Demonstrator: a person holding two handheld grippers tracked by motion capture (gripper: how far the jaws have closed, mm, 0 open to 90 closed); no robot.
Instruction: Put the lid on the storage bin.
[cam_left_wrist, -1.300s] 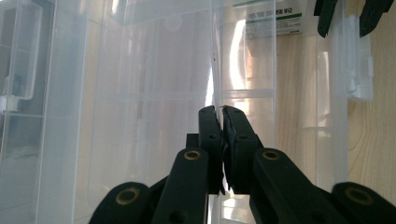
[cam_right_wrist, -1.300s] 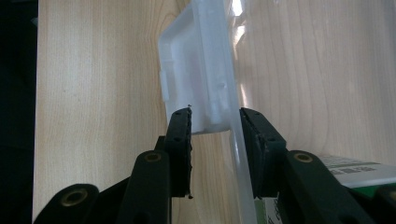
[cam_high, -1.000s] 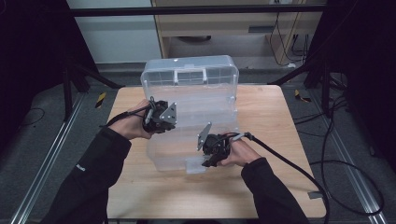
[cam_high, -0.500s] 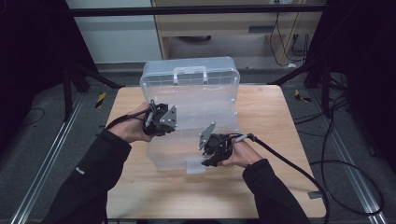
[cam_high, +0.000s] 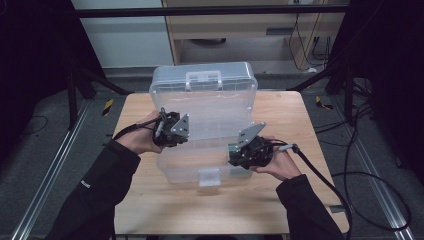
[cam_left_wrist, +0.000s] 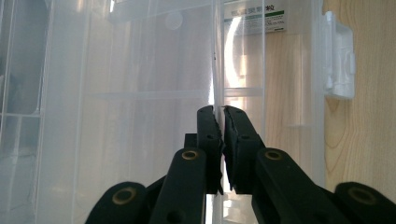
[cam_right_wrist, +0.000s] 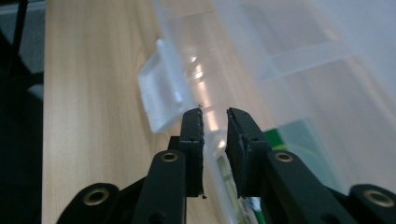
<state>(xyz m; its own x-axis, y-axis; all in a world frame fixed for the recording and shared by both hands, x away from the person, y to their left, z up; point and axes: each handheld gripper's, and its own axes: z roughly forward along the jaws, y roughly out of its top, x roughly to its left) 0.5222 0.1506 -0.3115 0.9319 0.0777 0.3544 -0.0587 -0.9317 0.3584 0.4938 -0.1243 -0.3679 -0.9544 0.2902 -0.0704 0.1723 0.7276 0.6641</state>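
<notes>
- Clear plastic case (cam_high: 205, 125): stands open on the wooden table (cam_high: 300, 200), about mid-table. The lid, with carry handle (cam_high: 203, 80) at its top, rises at the far side; the shallow base lies towards the person, its front latch (cam_high: 209, 176) facing the near edge. Long axis runs left to right across the table.
- Left gripper (cam_high: 172, 131): at the left side of the case, where lid and base meet. In the left gripper view (cam_left_wrist: 220, 112) the jaws are closed to a thin slit on a clear wall edge of the case (cam_left_wrist: 140, 93), pads pressing it from both sides.
- Right gripper (cam_high: 245, 152): at the right end of the base's front wall. Its jaws have just been closing; in the right gripper view (cam_right_wrist: 215, 114) the clear rim of the base sits between them, with a narrow gap visible beside it, so a firm pinch cannot be told.
- Edges and room: bare tabletop in front of the case and a strip at each side; the lid stands close to the far table edge. Dark stand legs (cam_high: 85, 80) and cables (cam_high: 360, 165) lie on the floor round the table.
</notes>
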